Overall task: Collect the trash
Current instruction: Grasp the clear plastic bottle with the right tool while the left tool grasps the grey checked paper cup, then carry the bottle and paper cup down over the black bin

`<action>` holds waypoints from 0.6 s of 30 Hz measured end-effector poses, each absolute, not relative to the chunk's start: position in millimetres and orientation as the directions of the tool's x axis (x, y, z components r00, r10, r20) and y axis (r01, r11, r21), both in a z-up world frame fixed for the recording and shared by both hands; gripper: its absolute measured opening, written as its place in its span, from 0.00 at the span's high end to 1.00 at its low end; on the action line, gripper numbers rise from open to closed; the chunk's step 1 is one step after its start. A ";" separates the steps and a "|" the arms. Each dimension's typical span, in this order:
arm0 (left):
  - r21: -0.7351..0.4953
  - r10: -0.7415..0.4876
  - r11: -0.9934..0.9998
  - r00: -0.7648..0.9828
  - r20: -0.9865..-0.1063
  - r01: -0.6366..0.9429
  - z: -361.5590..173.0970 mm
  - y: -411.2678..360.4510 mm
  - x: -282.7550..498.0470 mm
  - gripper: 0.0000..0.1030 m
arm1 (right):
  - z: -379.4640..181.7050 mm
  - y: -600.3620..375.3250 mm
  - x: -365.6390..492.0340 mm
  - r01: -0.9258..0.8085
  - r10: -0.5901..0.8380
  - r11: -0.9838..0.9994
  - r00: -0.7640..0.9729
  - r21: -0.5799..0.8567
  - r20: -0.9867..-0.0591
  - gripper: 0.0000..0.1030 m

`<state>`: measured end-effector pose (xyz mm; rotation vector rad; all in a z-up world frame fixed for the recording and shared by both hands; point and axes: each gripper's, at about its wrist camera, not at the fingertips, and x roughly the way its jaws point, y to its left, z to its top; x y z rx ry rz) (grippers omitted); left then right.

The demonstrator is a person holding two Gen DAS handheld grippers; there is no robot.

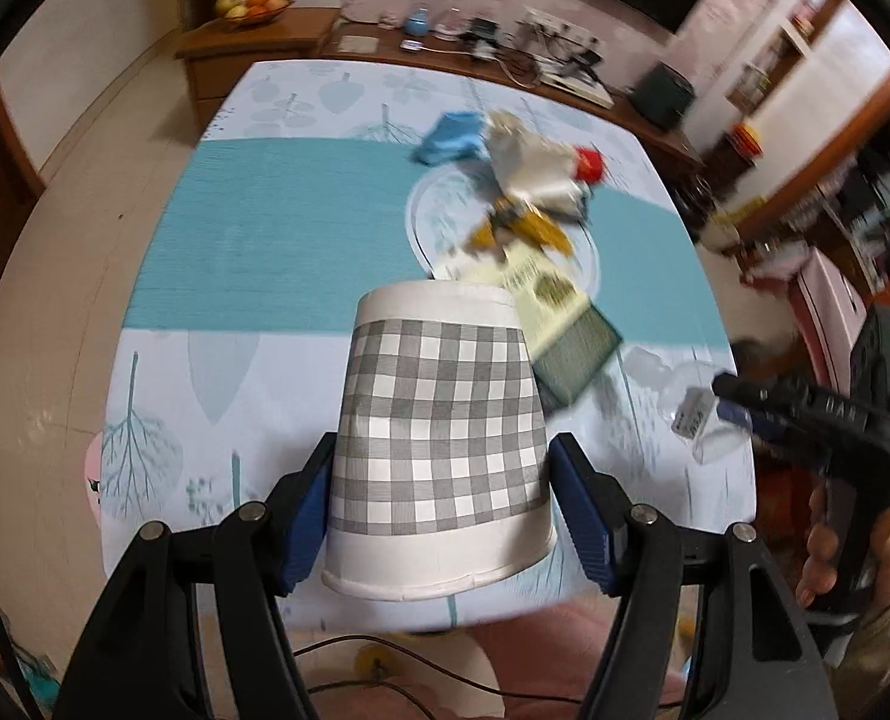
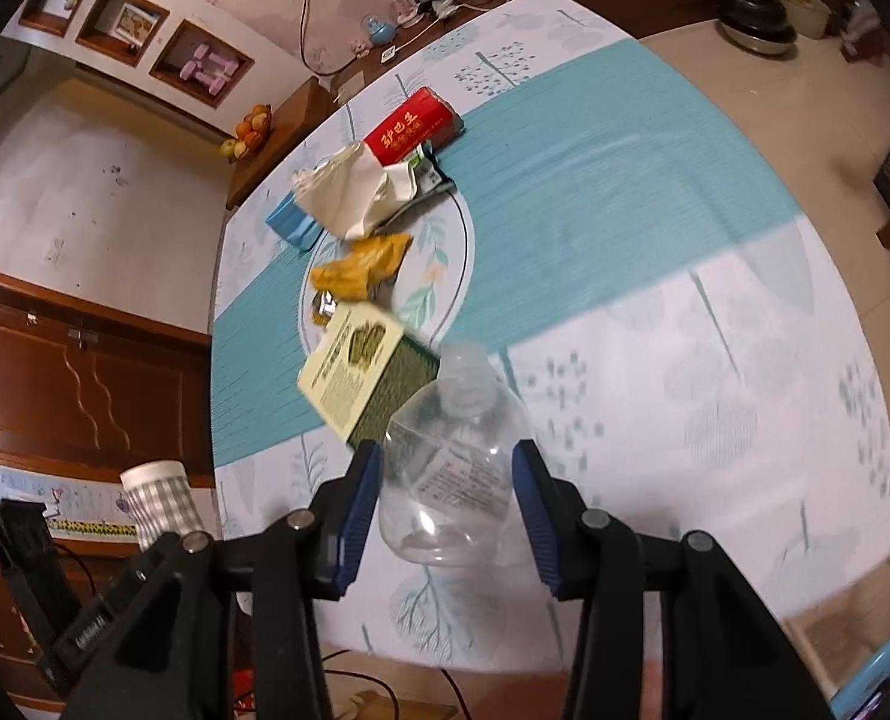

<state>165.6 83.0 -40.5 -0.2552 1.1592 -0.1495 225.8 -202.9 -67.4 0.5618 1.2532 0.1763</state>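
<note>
- The left gripper is clamping a grey-checked paper cup between its blue pads, the cup lying with its base toward the camera.
- The right gripper is squeezing a clear plastic bottle, neck pointing away from the jaws.
- Just beyond both sets of jaws, a green-and-cream box is lying on the tablecloth.
- Farther ahead, crumpled paper, a yellow wrapper, a red box and a blue box are sitting clustered.
</note>
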 end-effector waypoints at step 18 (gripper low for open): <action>-0.288 -0.333 0.929 0.184 -0.925 0.233 -104.5 35.9 18.8 0.35 | -88.9 -158.4 37.7 0.296 0.469 0.795 0.252 0.529 -0.846 0.58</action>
